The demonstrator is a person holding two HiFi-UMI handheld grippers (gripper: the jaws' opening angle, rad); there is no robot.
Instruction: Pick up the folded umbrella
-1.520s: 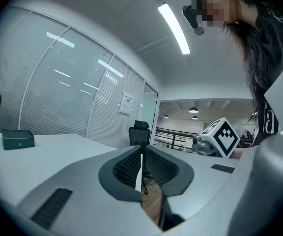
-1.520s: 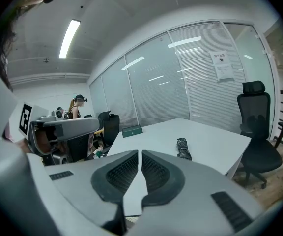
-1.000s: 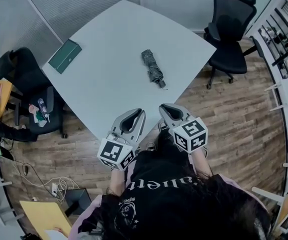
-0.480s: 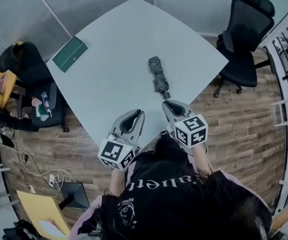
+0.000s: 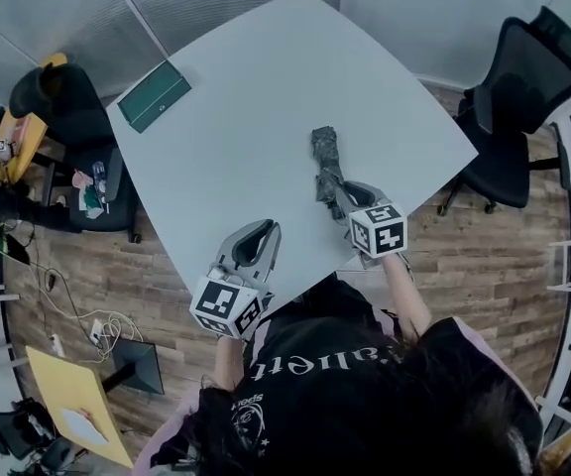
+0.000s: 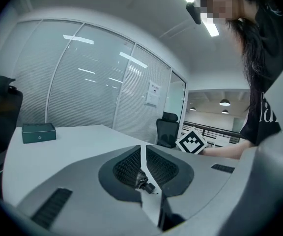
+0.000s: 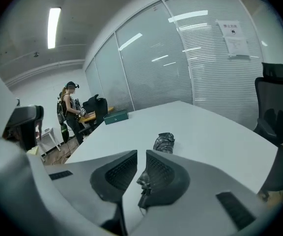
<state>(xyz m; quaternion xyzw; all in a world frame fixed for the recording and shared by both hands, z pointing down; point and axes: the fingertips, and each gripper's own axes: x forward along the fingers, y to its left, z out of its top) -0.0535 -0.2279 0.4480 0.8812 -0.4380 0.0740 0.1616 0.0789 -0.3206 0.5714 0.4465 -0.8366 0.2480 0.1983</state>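
The folded dark grey umbrella point(image 5: 324, 155) lies on the white table point(image 5: 246, 127), right of its middle, with the handle end toward me. My right gripper point(image 5: 342, 188) is shut and empty, its tips just above the umbrella's near handle end. In the right gripper view the umbrella point(image 7: 164, 142) lies just past the closed jaws of the right gripper point(image 7: 141, 151). My left gripper point(image 5: 270, 225) hovers over the table's near edge, shut and empty. In the left gripper view a bit of the umbrella point(image 6: 144, 182) shows through the slit of the left gripper point(image 6: 143, 146).
A green box point(image 5: 154, 95) lies near the table's far left edge. A black office chair point(image 5: 518, 87) stands right of the table, another chair point(image 5: 67, 117) to its left. A person point(image 7: 68, 109) stands far off by a desk. Glass partition walls lie behind.
Both grippers have moved forward over the table. The right one went farther and lower, up to the umbrella's handle end. Both stayed shut.
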